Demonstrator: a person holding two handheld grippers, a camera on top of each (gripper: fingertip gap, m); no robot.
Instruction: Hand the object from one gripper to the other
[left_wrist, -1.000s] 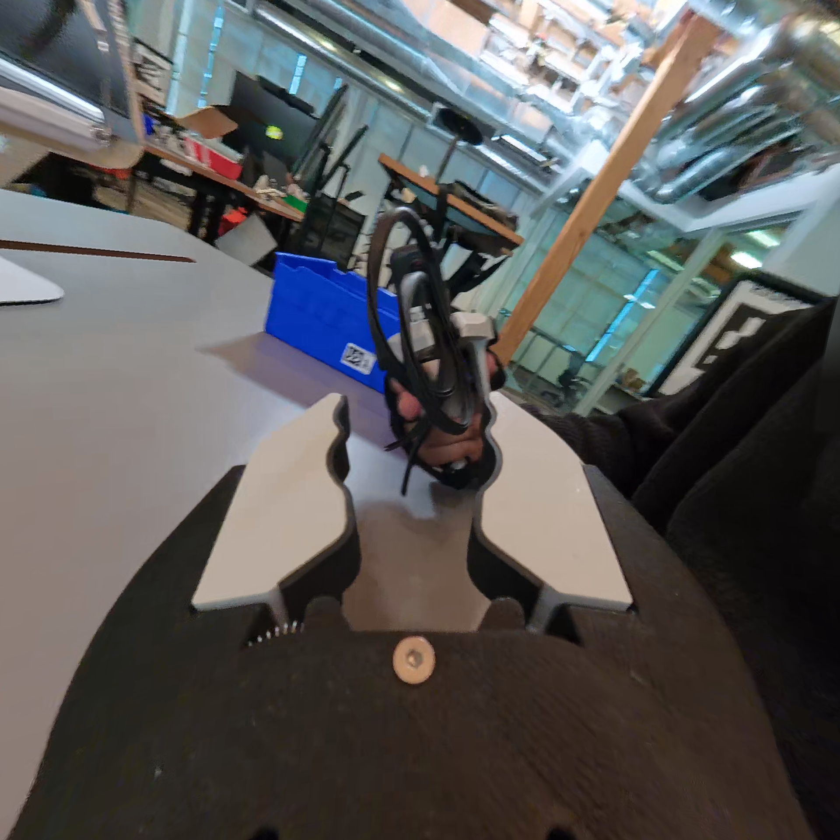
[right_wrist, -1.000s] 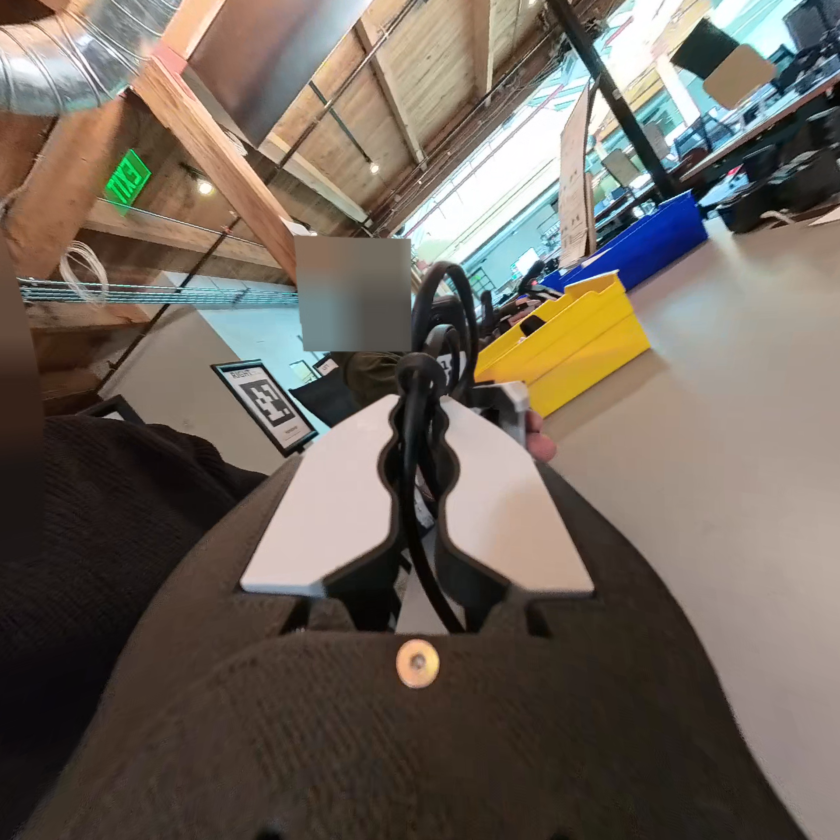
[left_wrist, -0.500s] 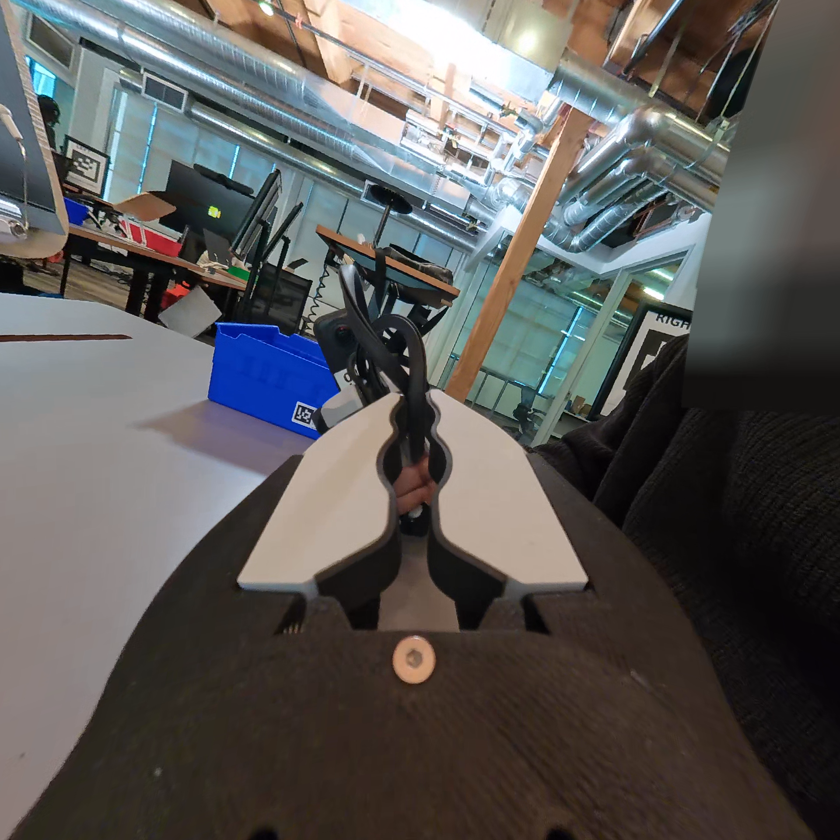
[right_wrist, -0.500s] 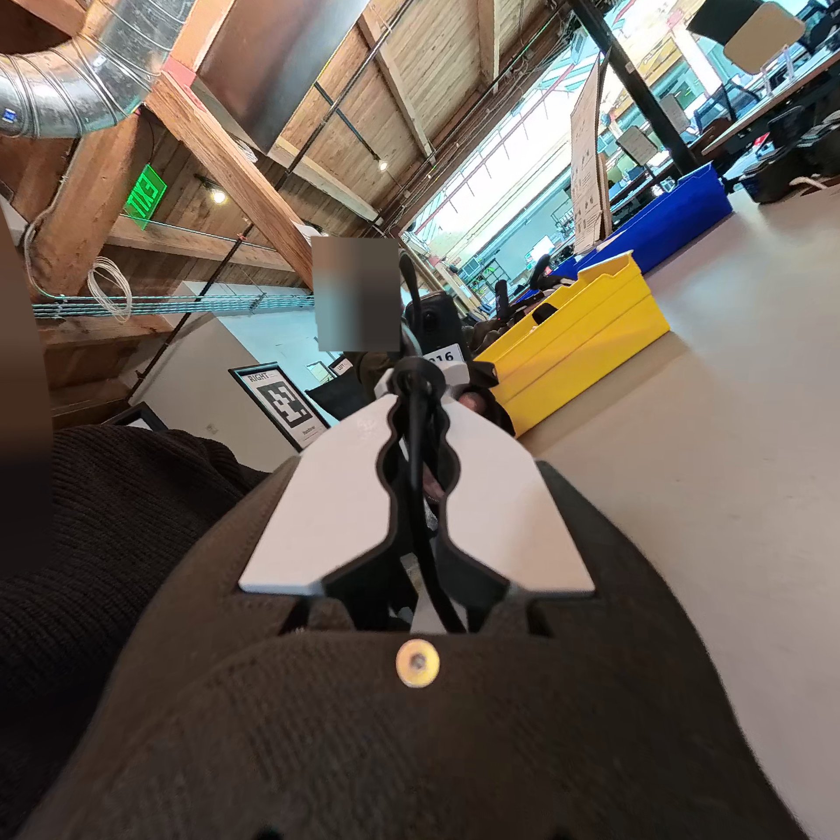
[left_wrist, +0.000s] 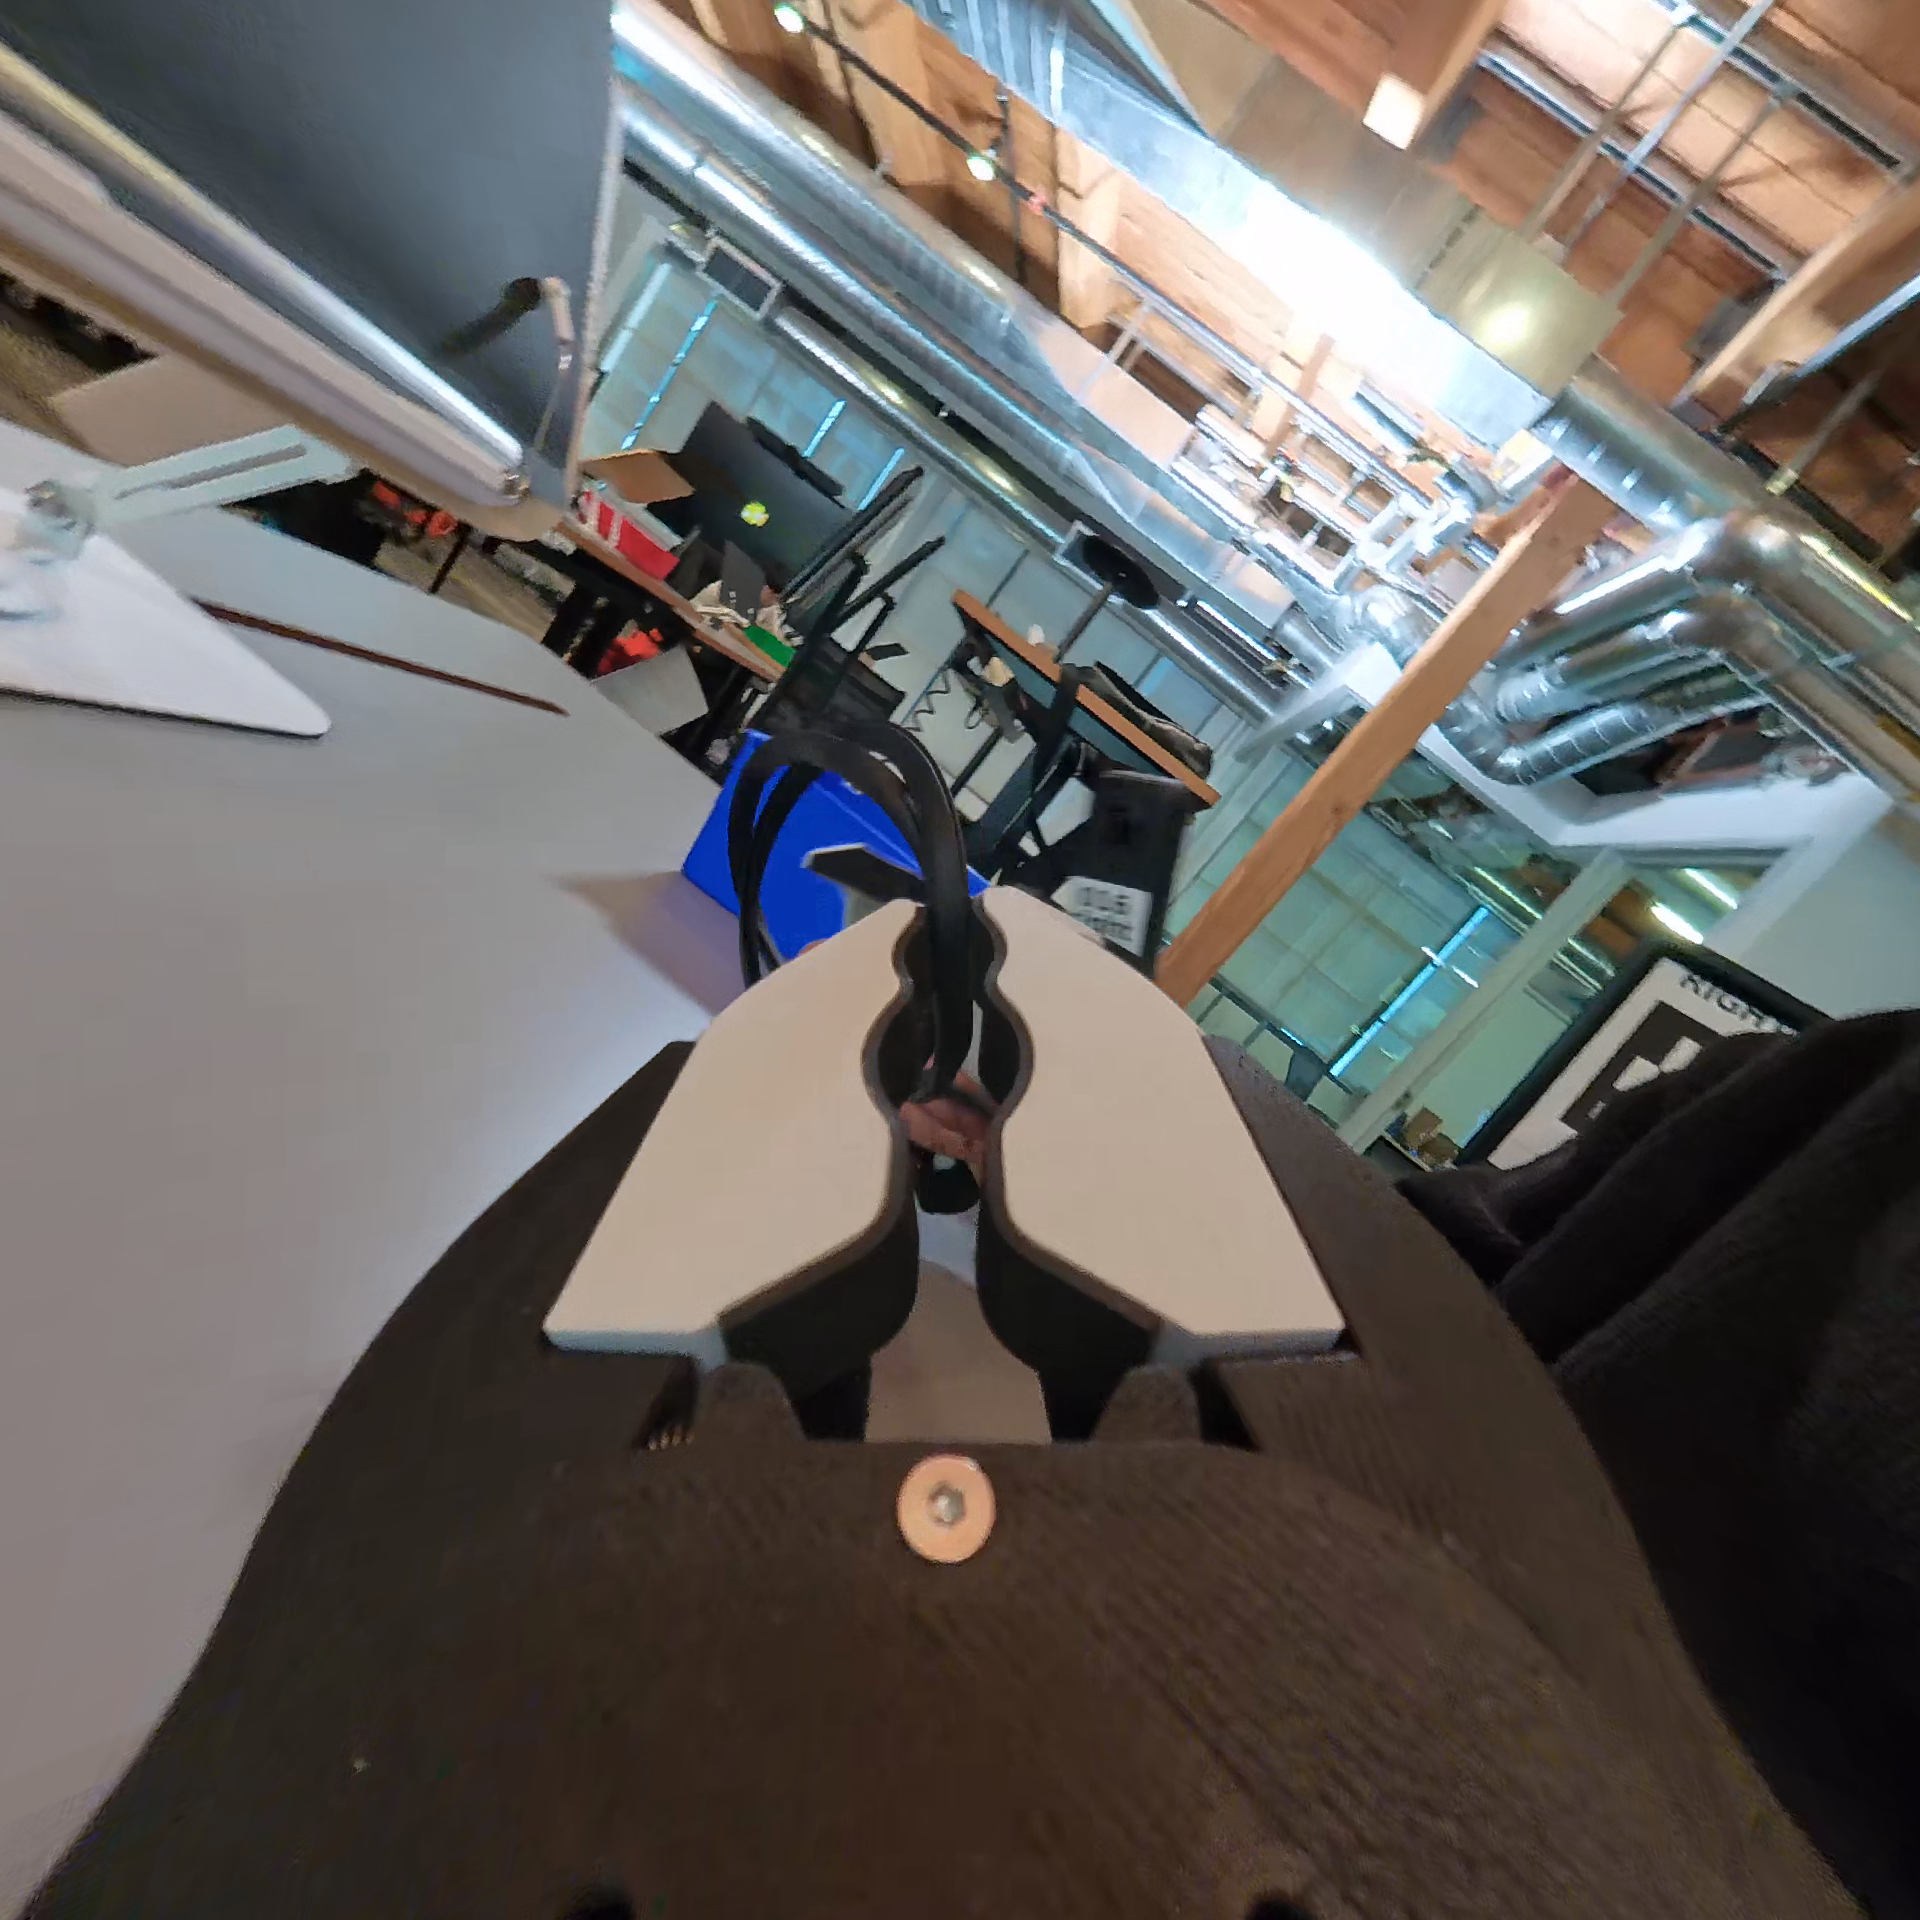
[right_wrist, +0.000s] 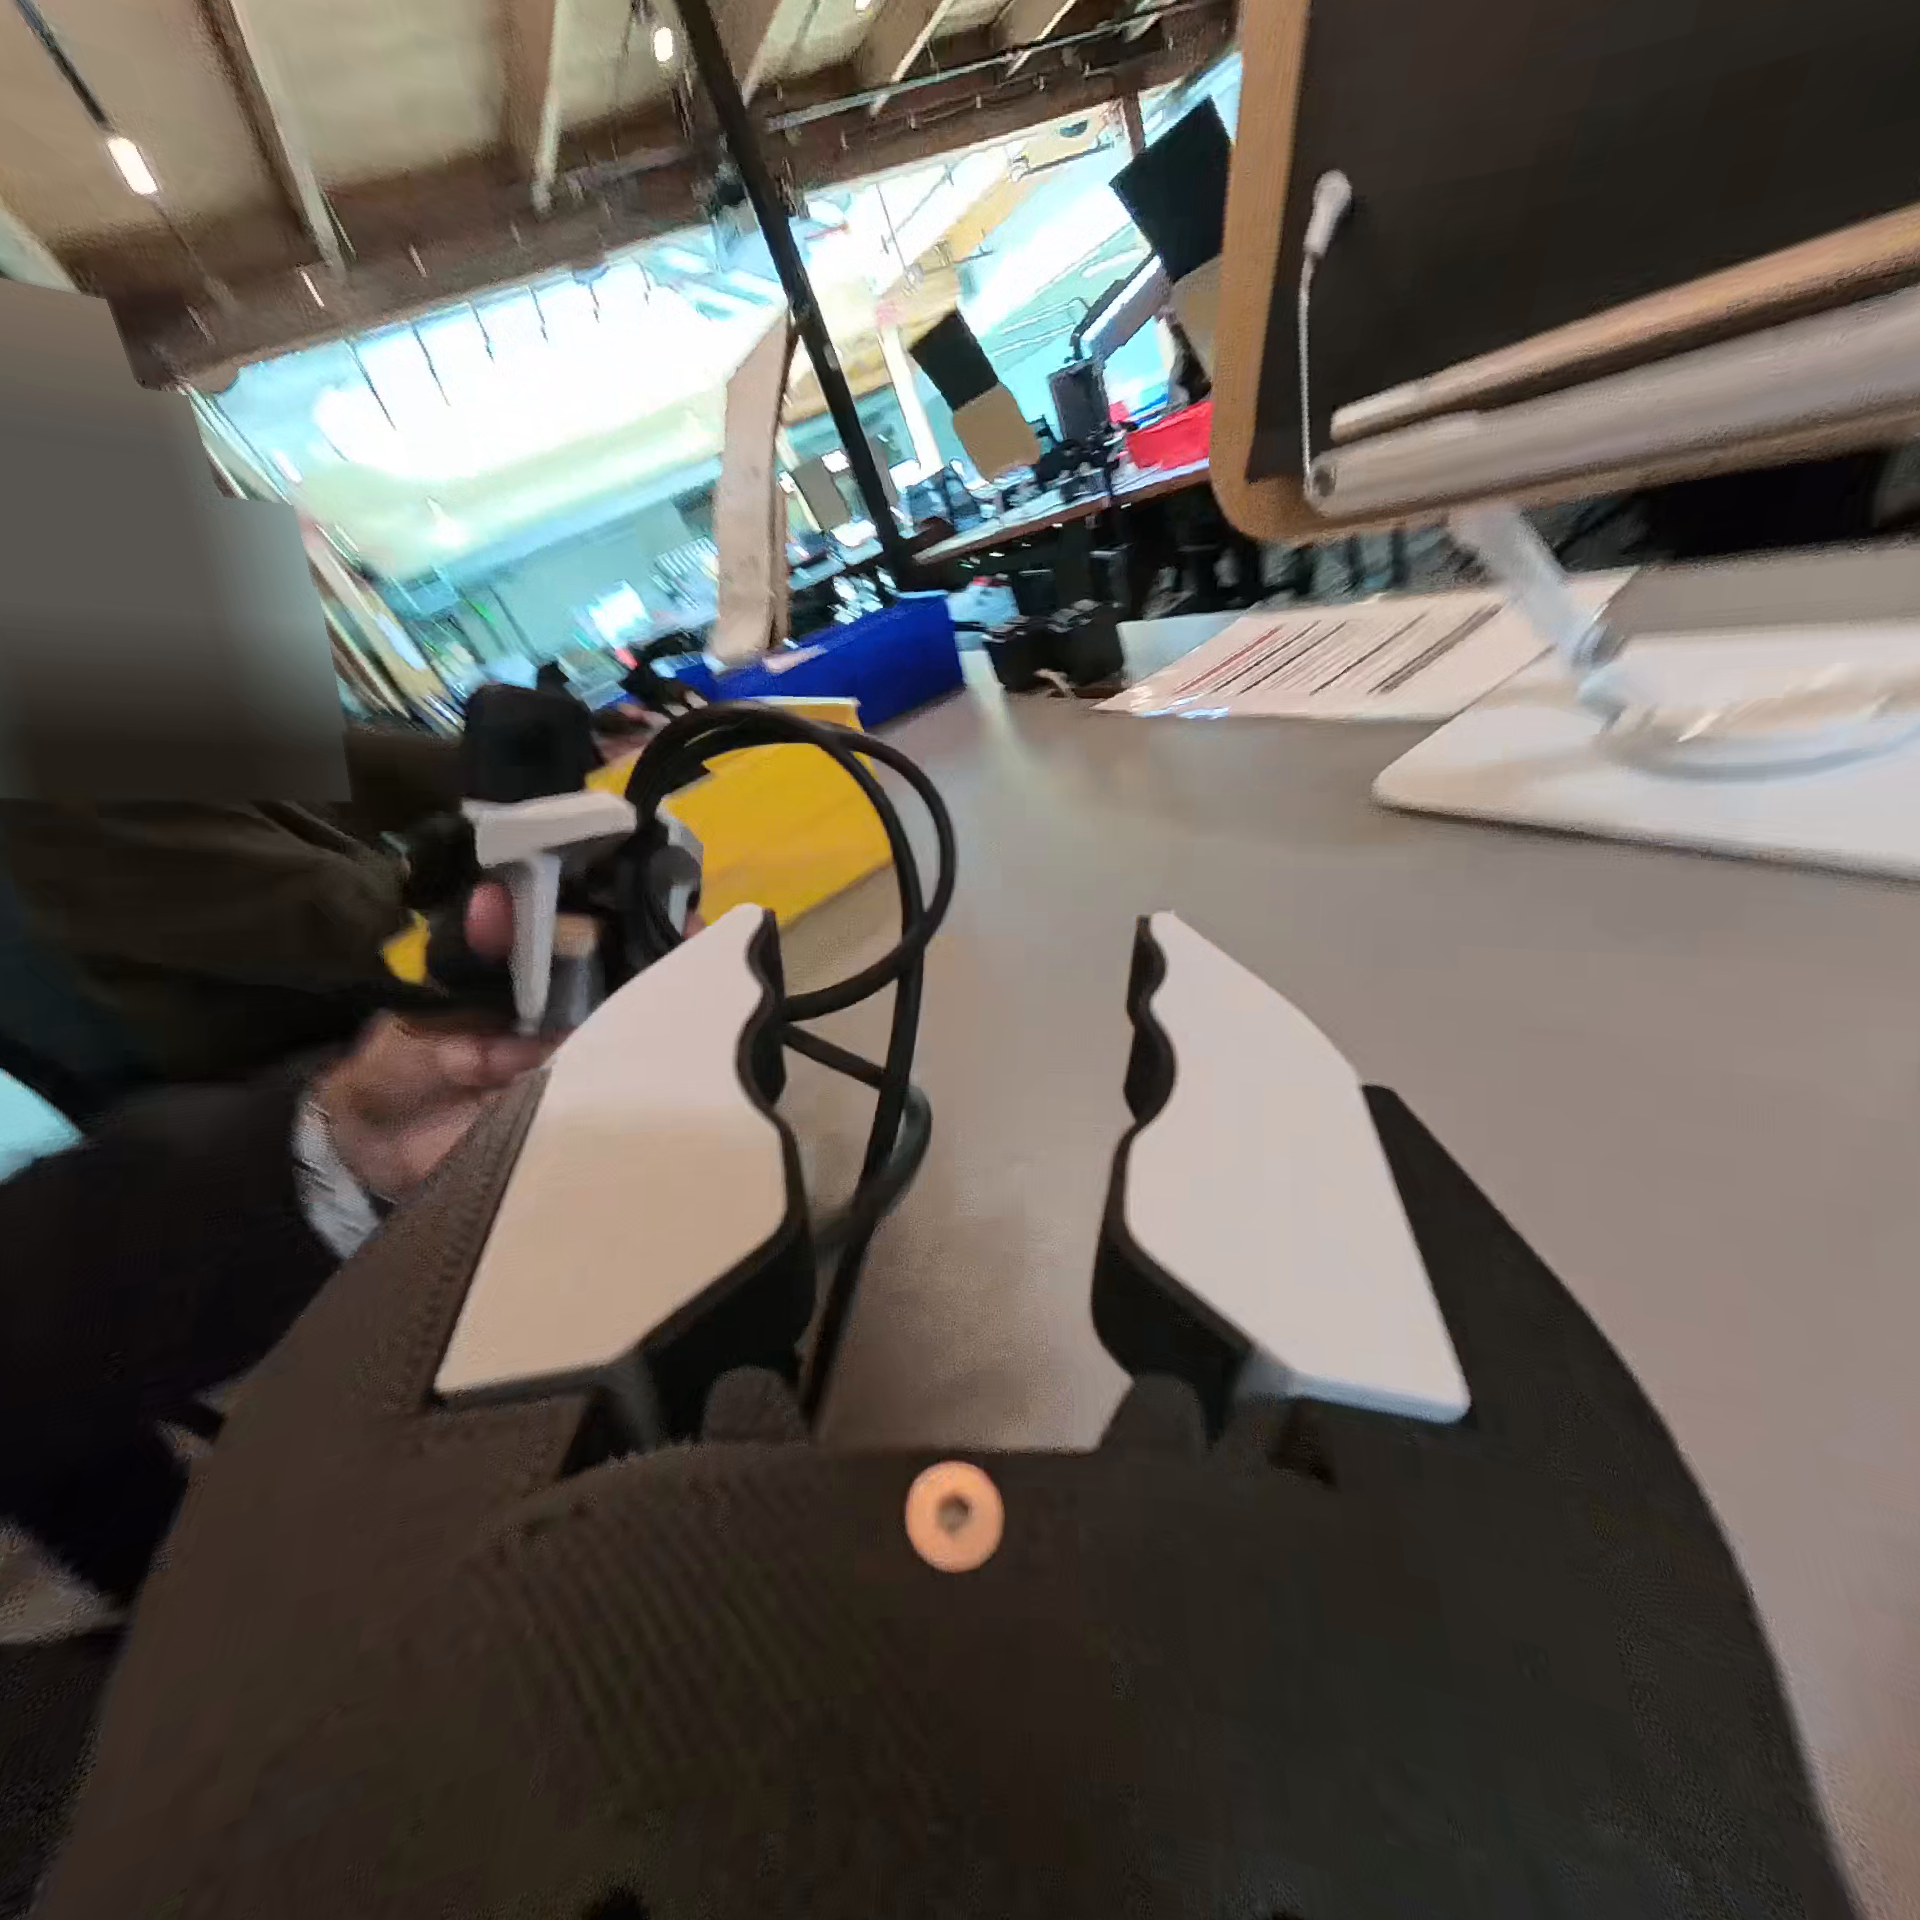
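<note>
My left hand-held gripper (left_wrist: 943, 971) is clamped narrow on the black cable (left_wrist: 914, 883) — one coiled bundle, pinched between the two white fingers (left_wrist: 769, 1143), several strands passing through the gap. The loops rise up and away from the fingertips, so the bundle's long axis runs roughly upright, top leaning slightly left in the left wrist view. My right hand-held gripper (right_wrist: 951, 951) stands wide apart, nothing between its two fingers (right_wrist: 1257, 1174); the cable (right_wrist: 904, 904) hangs in the air just beside its left finger, a loose end trailing down toward the gripper body — I cannot tell if it touches. In the right wrist view the left hand-held gripper (right_wrist: 623, 883) shows farther off with a person's hand (right_wrist: 416, 1081) on it, blurred. Below is one grey desk (right_wrist: 1351, 997). On it: one yellow bin (right_wrist: 779, 821), one blue bin (right_wrist: 862, 665), one white stand base (right_wrist: 1662, 779), one printed sheet (right_wrist: 1320, 655). Dark sleeve (left_wrist: 1714, 1247) at the right.
</note>
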